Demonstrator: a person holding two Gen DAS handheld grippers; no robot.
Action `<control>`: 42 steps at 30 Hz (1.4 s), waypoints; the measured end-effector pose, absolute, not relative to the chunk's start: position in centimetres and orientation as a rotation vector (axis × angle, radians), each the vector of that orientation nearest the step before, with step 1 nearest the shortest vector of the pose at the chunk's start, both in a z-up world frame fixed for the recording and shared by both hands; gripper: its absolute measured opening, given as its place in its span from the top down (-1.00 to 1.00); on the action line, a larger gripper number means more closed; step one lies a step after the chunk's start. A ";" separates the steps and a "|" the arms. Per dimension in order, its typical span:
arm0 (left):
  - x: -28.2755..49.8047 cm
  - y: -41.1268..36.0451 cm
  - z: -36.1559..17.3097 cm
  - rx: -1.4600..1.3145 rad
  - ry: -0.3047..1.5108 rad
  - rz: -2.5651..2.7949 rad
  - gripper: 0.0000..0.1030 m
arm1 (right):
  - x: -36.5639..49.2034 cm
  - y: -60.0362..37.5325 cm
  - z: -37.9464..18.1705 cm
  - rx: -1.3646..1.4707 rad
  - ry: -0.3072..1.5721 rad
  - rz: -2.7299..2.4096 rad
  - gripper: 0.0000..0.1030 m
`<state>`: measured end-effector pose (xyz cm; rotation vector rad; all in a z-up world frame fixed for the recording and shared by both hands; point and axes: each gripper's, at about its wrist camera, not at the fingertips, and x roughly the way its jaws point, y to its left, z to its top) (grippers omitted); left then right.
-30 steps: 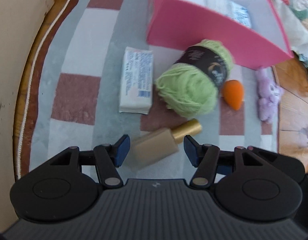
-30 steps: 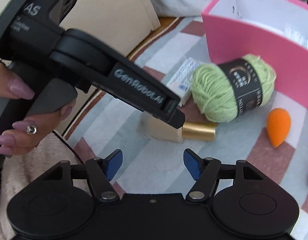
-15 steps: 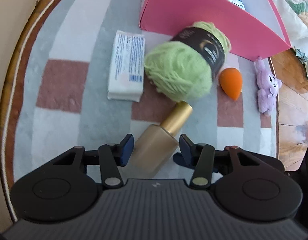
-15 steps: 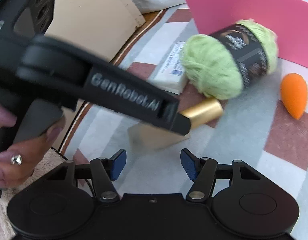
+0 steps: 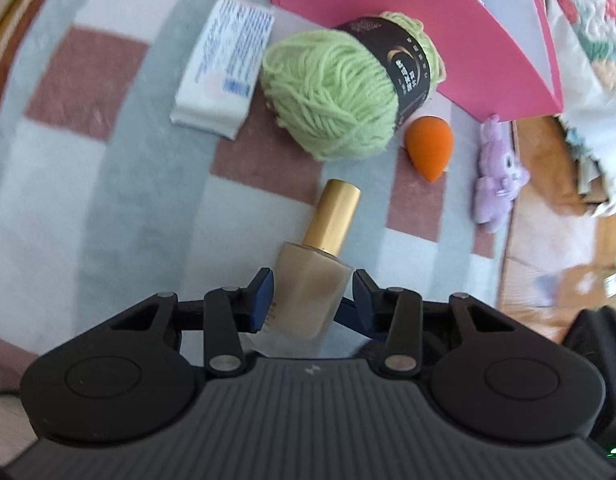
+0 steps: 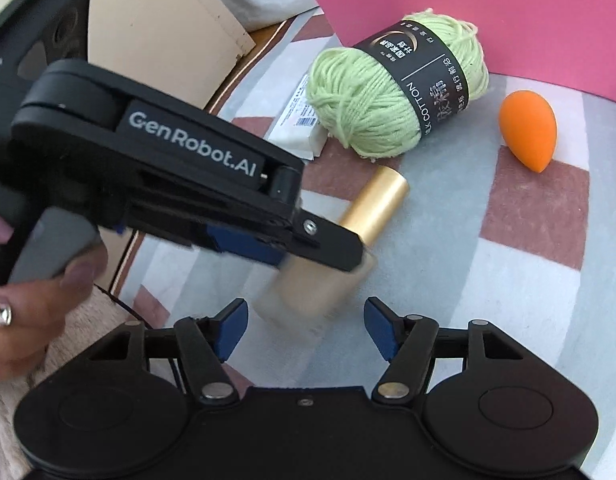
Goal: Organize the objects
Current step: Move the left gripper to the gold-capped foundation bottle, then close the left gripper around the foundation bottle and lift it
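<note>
A beige foundation bottle (image 5: 308, 284) with a gold cap (image 5: 333, 216) sits between the blue pads of my left gripper (image 5: 313, 292), which is shut on its body. In the right wrist view the bottle (image 6: 308, 292) lies under the left gripper's arm. My right gripper (image 6: 306, 320) is open and empty just below it. A green yarn ball (image 5: 340, 92), an orange sponge (image 5: 430, 146), a white tissue pack (image 5: 224, 72) and a purple plush bunny (image 5: 498, 176) lie on the checked mat before the pink box (image 5: 428, 12).
A beige cabinet side (image 6: 156, 20) stands at the left. Wooden floor (image 5: 548, 200) shows past the mat's right edge. A quilted cloth (image 5: 588, 20) lies behind the box.
My left gripper moved forward over the bottle and closed its pads on the bottle's body. The bottle now points straight ahead. The right gripper stayed open.
</note>
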<state>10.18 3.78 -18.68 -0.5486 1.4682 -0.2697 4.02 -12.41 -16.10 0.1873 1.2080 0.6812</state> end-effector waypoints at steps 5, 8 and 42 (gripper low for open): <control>9.6 2.7 -18.5 -0.507 1.443 -0.241 0.20 | 2.6 -11.4 -15.4 0.019 1.136 0.684 -0.17; 9.0 1.9 -18.5 -0.490 1.428 -0.243 0.20 | 1.3 -11.3 -14.8 -0.068 1.082 0.693 -0.08; 2.0 -4.6 -16.8 -0.589 1.226 -0.234 0.17 | -0.7 -18.0 -12.4 0.051 1.093 0.662 0.22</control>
